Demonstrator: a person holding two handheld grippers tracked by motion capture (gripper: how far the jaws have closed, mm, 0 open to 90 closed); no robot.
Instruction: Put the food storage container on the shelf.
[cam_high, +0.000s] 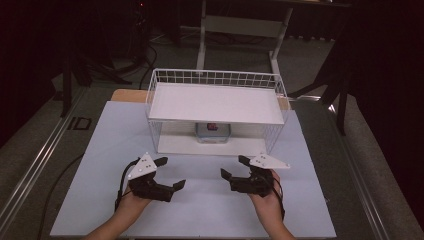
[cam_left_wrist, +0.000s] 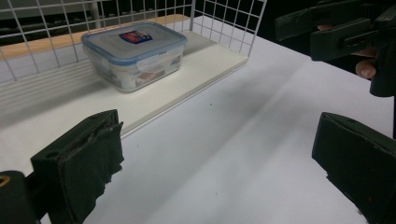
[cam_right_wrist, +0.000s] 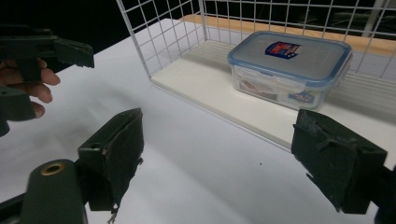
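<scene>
White table (cam_high: 100, 150) carrying a two-tier wire rack (cam_high: 215, 80), which stands beyond both grippers. Left gripper (cam_high: 170, 172) and right gripper (cam_high: 232, 166) rest side by side on the table in front of the rack, each held in a hand, jaws spread wide and holding nothing. Clear lidded container (cam_high: 213, 132) with a blue-rimmed lid sits on the rack's lower shelf, ahead of and between the two grippers, well apart from both.

The container (cam_high: 213, 133) sits in the wire rack (cam_high: 216, 80) on the counter (cam_high: 100, 150), under its shelf (cam_high: 212, 102), behind both tools.
</scene>
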